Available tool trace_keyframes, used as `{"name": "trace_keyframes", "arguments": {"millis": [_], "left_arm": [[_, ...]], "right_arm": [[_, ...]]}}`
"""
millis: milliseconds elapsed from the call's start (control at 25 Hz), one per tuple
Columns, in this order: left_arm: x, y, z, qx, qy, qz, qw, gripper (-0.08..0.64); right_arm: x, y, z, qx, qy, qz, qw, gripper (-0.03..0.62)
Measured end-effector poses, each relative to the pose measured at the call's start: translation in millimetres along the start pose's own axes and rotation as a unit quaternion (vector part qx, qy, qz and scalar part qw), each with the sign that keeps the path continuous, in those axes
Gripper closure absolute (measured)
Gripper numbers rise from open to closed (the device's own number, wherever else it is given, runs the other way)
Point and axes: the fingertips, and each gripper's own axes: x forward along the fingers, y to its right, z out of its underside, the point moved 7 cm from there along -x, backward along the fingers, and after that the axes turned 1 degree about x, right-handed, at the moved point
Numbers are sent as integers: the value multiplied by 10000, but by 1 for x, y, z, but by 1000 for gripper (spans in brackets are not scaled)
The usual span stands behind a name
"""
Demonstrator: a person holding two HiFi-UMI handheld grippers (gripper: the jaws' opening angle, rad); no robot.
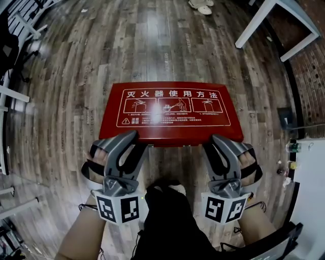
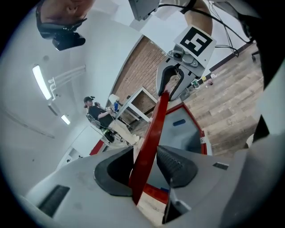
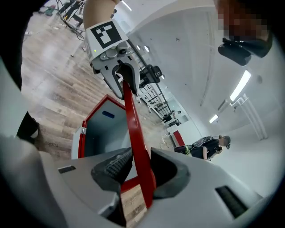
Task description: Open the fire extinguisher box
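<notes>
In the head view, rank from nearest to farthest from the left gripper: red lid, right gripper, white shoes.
1. red lid: gripped by the left gripper at its near edge.
2. right gripper: same edge, toward the right.
3. white shoes: far floor, top of view.

lid [image 1: 172,109]: red painted sheet metal, glossy and smooth, white print, bright glare patch.
box interior [image 2: 180,136]: grey, matt.
floor [image 1: 152,45]: wood planks, visible grain, slight sheen.
left gripper [image 1: 136,141], right gripper [image 1: 212,142]: grey plastic, matt.
pads [image 2: 176,164]: dark, ribbed.
</notes>
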Motion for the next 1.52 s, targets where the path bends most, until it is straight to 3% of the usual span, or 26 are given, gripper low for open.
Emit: {"name": "trace_keyframes", "arguments": {"millis": [480,800,1520], "left_arm": [[19,-80,-25,-276,-569,962,9934,405],[33,-112,-34,-390,-895,1149,9886,405],[63,-158,-30,-387,-483,1736,9829,420]], "right_arm": [[18,82,-18,571,-193,-831,9947,462],[31,118,-23,790,-184,-1081,9908,460],[67,166,-31,1377,-752,-1595,9746,456]]}}
